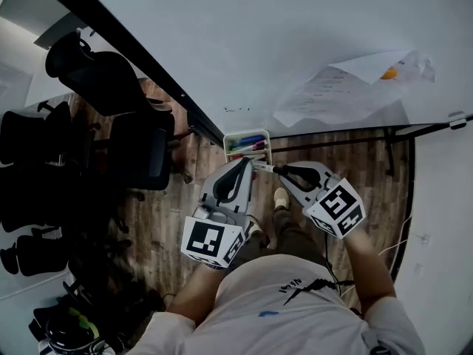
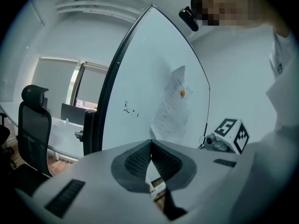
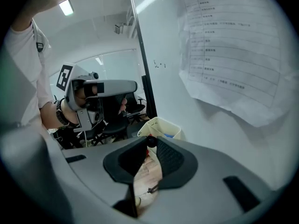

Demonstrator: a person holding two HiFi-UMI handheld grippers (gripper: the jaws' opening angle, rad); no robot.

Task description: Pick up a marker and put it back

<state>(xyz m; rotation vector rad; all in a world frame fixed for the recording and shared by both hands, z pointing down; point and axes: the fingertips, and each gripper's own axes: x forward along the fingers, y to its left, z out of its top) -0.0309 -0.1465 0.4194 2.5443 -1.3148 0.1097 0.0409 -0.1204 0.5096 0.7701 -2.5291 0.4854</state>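
The right claw (image 1: 279,171) (image 3: 152,143) is closed on a marker (image 1: 264,167) (image 3: 152,141); the dark round end is pinched between the tips of its jaws, and the pale barrel is seen reaching out from them toward the left claw (image 1: 247,161) (image 2: 152,141); the left claw is shut with its jaw tips pressed together and nothing between them; whether the marker's far end touches it cannot be told. Just beyond both claws, a pale open box (image 1: 247,132) (image 3: 161,125) of coloured markers is seen below the whiteboard (image 1: 259,43); a printed sheet (image 1: 340,87) is fixed to the board above the right claw; wooden floor (image 1: 347,161) lies beneath both.
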